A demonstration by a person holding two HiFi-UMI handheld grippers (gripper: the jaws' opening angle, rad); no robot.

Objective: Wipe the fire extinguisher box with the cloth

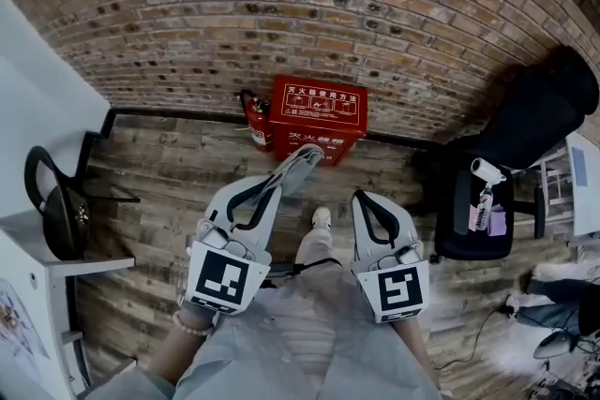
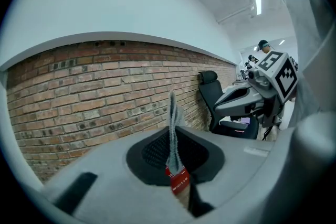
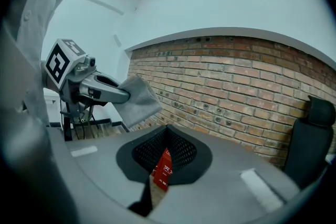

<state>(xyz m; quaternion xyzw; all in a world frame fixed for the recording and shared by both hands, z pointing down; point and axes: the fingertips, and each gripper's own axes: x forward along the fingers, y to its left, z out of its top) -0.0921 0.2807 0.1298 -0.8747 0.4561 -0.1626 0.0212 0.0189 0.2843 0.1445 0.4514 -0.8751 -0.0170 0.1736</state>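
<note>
Well short of the red fire extinguisher box [image 1: 317, 115] at the brick wall [image 1: 281, 5], the left gripper [image 1: 279, 183] pinches the grey cloth [image 1: 302, 162], leaving a flap free for wiping, while the right gripper [image 1: 362, 200] has its jaws together, empty.

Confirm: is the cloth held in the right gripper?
No, the right gripper view shows the cloth pinched in the left gripper, and nothing sits between the jaws of the right gripper.
</note>
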